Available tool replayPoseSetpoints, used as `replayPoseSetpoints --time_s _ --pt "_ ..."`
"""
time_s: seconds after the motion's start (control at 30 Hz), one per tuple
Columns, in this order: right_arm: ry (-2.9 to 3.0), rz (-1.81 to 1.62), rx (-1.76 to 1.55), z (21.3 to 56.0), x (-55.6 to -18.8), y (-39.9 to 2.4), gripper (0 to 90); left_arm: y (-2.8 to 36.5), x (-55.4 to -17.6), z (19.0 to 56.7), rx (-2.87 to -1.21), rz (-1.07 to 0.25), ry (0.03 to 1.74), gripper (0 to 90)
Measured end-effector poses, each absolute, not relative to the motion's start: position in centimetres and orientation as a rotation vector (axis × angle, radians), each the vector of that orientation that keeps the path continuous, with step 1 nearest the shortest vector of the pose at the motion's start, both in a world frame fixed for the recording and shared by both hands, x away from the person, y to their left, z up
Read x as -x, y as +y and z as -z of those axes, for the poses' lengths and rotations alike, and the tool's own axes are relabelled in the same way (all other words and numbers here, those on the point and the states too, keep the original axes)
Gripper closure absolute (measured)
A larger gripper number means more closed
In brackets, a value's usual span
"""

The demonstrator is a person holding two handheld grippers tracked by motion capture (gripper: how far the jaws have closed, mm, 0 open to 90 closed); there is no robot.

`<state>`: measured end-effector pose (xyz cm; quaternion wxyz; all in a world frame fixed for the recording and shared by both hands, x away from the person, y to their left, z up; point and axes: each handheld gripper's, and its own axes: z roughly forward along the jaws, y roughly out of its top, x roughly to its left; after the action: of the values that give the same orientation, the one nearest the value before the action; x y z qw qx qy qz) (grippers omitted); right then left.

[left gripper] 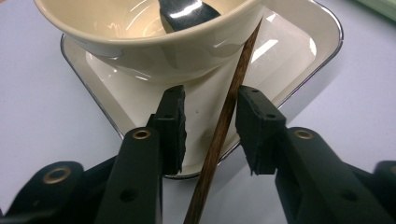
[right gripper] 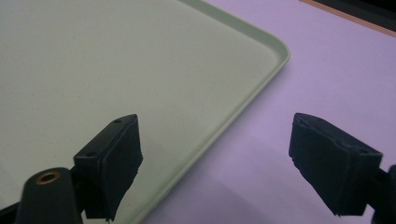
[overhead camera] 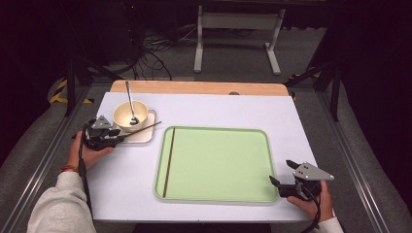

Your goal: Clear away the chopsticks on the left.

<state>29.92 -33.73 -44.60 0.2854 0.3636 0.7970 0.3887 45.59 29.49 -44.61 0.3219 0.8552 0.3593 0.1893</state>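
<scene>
Between the left gripper's (left gripper: 208, 122) parted jaws lies a slim dark-brown wooden chopstick (left gripper: 223, 126), ungripped.

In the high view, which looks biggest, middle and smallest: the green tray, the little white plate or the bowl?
Largest to smallest, as they look in the high view:
1. green tray, by far the biggest
2. white plate, partly hidden under the bowl
3. bowl
The plate and bowl look close in size, with the plate reaching slightly wider.
</scene>
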Motion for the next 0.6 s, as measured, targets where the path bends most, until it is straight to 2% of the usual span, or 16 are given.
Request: replayPoseSetpoints --time_s 0.1,0.17,0.6 --pt "2.129 -1.039 -0.973 44.6 -29.9 -33.8 17.4 29.5 -45.7 44.7 -2.253 -0.489 0.940 68.8" --pt "2.132 -1.035 -0.970 44.6 -29.9 -33.7 17.4 29.4 -45.6 44.8 -2.254 -0.482 0.948 74.6" --pt "2.141 -1.025 -0.974 44.7 -29.9 -33.7 17.4 28.3 -45.2 44.0 -2.295 -0.418 0.855 84.4"
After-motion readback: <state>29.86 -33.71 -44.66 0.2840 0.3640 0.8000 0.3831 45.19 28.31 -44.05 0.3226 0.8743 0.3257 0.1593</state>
